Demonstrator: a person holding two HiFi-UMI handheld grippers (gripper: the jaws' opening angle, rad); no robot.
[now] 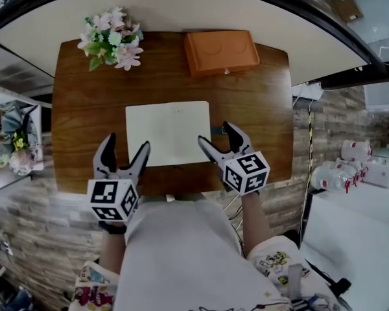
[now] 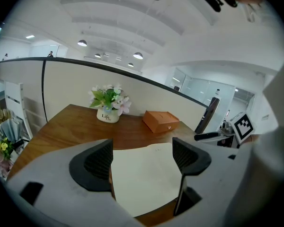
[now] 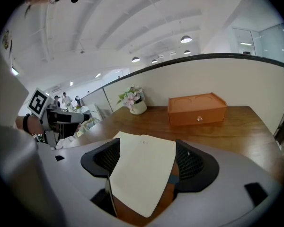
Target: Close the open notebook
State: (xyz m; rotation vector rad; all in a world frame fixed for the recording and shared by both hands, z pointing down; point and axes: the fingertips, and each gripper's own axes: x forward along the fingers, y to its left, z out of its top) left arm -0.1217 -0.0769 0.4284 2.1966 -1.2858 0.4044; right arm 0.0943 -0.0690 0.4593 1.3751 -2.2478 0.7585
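Note:
A cream notebook point(image 1: 168, 133) lies flat in the middle of the wooden table point(image 1: 78, 128), blank pages up. In the right gripper view a faint crease runs down the notebook point(image 3: 143, 174). My left gripper point(image 1: 126, 144) hovers open at the notebook's near left corner, one finger over the page edge. My right gripper point(image 1: 215, 133) is open at the notebook's right edge, beside a small blue tab. The notebook point(image 2: 142, 178) shows between the left gripper's point(image 2: 143, 155) spread jaws, and likewise between the right gripper's point(image 3: 146, 162) jaws. Neither holds anything.
An orange wooden box point(image 1: 220, 52) sits at the table's far right. A white pot of flowers point(image 1: 111, 44) stands at the far left. A curved white partition point(image 1: 181, 11) backs the table. The person's lap fills the near side.

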